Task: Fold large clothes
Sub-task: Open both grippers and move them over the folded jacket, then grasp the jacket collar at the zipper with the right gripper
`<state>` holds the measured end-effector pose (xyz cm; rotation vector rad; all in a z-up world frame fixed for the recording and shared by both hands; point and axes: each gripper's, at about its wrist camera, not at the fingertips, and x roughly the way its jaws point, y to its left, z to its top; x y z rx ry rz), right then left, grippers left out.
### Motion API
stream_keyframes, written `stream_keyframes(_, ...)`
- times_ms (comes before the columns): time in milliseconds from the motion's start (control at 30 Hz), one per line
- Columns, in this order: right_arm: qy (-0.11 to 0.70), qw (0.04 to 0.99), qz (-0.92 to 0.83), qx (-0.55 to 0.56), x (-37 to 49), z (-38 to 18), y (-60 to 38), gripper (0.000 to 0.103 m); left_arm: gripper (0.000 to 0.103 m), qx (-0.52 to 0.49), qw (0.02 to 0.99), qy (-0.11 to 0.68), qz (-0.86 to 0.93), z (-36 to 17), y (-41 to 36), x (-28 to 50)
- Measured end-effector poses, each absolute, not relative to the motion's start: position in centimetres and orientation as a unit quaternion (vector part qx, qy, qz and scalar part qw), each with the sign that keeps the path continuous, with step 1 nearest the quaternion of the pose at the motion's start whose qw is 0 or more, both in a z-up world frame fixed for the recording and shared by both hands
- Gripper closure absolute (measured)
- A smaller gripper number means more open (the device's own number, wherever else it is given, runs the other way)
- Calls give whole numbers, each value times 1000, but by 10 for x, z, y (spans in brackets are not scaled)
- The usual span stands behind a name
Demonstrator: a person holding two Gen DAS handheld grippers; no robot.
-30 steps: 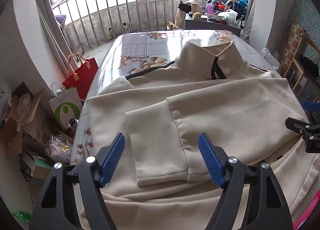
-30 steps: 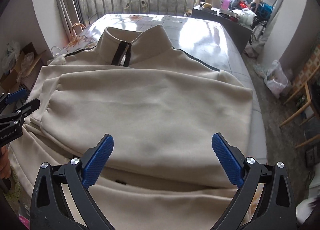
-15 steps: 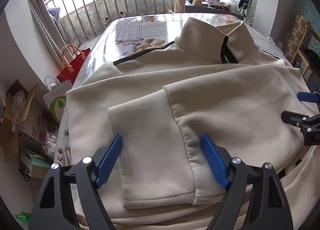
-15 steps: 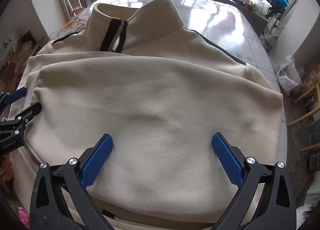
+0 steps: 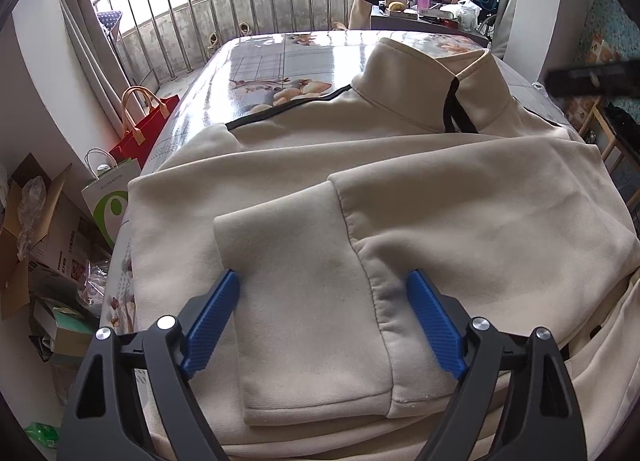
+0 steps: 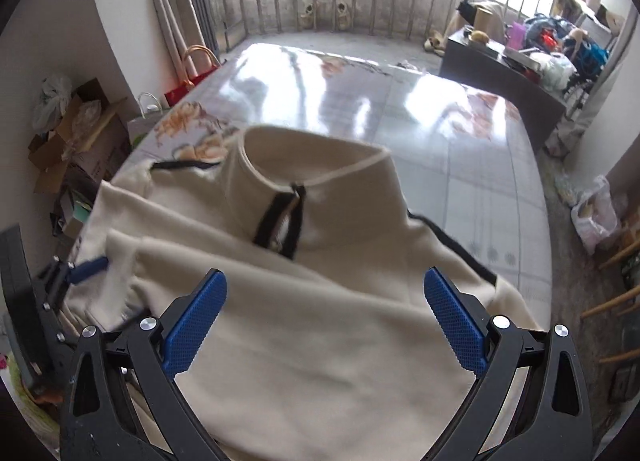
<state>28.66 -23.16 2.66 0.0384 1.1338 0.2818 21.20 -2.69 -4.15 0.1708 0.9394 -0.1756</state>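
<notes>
Your left claw (image 5: 322, 321) is opening over the folded sleeve cuff (image 5: 304, 301) just below it, your right claw (image 6: 324, 319), jaws apart, has swung up toward the jacket (image 6: 320, 321) collar — fold set.

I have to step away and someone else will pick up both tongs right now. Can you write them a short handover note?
Left tongs: jaws opening, nothing gripped, poised over the sleeve cuff.
Right tongs: open, empty, above the jacket near its collar.
Jacket lies on the table, collar at the far side.
Done: sleeves folded across the body, bottom part apparently folded up.
Left: probably one more fold to make it compact, then smooth it flat.
</notes>
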Motion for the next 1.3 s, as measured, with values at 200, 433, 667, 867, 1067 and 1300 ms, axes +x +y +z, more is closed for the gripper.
stream_keyframes(200, 564, 816, 124, 26, 368, 16, -216, 20, 14, 76, 886, 450, -82, -43, -25, 212)
stream_keyframes(433, 632, 766, 110, 33, 417, -25, -201, 59, 13, 66, 886, 451, -84, -43, -23, 214)
stream_keyframes(667, 684, 722, 106, 11, 420, -48, -188, 67, 13, 65, 888, 448, -84, -44, -23, 213)
stream_keyframes(867, 708, 695, 123, 10, 414, -46, -185, 67, 13, 64, 888, 447, -85, -44, -23, 212)
stream_keyframes(1067, 720, 683, 118, 15, 421, -52, -182, 69, 13, 64, 888, 447, -85, -44, -23, 212)
stream_keyframes(1300, 732, 664, 148, 31, 405, -42, -181, 86, 12, 63, 888, 446, -86, -44, -22, 212)
